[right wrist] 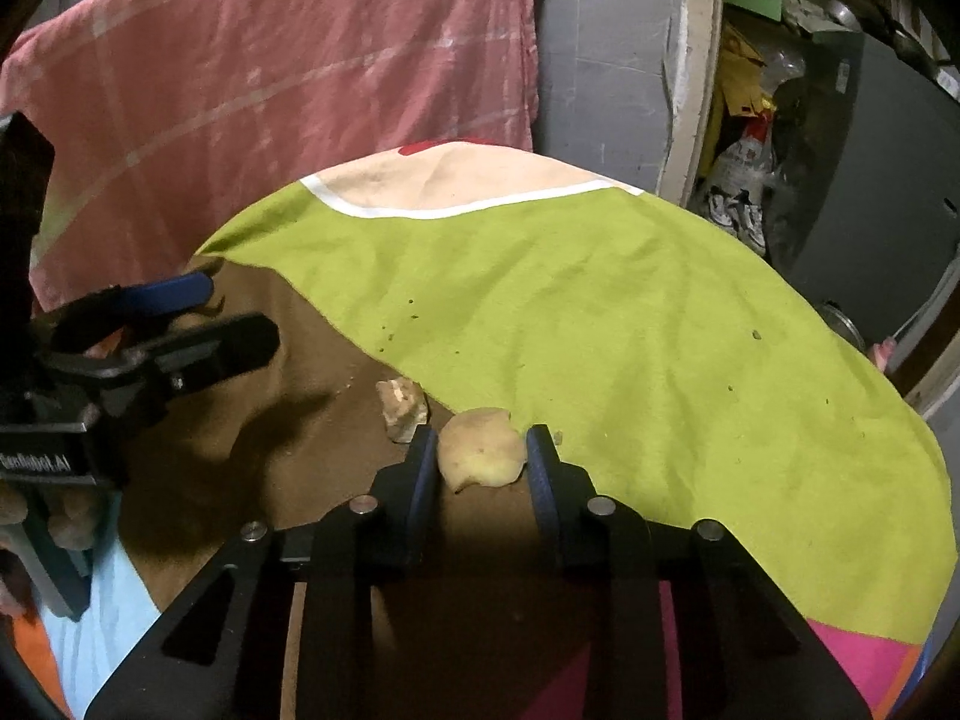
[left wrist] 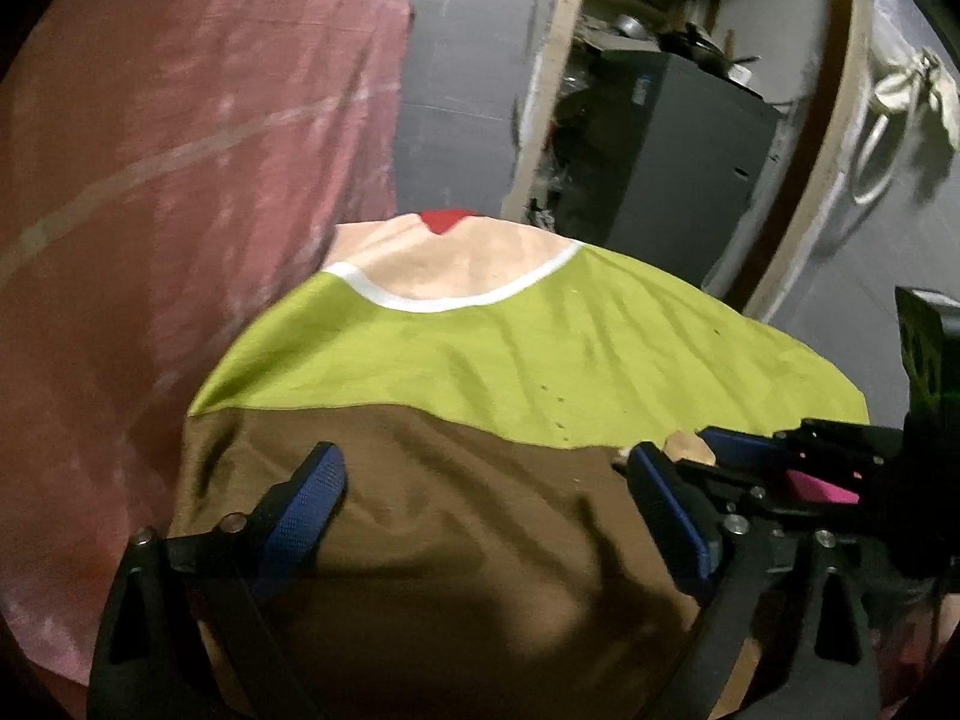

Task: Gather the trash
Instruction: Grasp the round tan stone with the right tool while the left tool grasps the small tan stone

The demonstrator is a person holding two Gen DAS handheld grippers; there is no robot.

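Observation:
In the right wrist view a tan peel scrap [right wrist: 480, 449] lies on the green and brown cloth [right wrist: 600, 324], between the fingers of my right gripper [right wrist: 483, 459]. The jaws stand close beside the scrap; contact is unclear. A second pale scrap [right wrist: 402, 405] lies just to its left. My left gripper [left wrist: 480, 504] is open and empty above the brown part of the cloth [left wrist: 456, 516]. It also shows at the left of the right wrist view [right wrist: 180, 324]. The right gripper [left wrist: 690, 462] shows in the left wrist view around a tan scrap [left wrist: 690, 447].
A pink towel [right wrist: 270, 72] hangs behind the cloth-covered surface. A doorway to the right holds a dark cabinet [left wrist: 684, 144] and cluttered bags [right wrist: 744, 138]. Small crumbs [right wrist: 408, 312] dot the green cloth. The cloth edge drops off at right.

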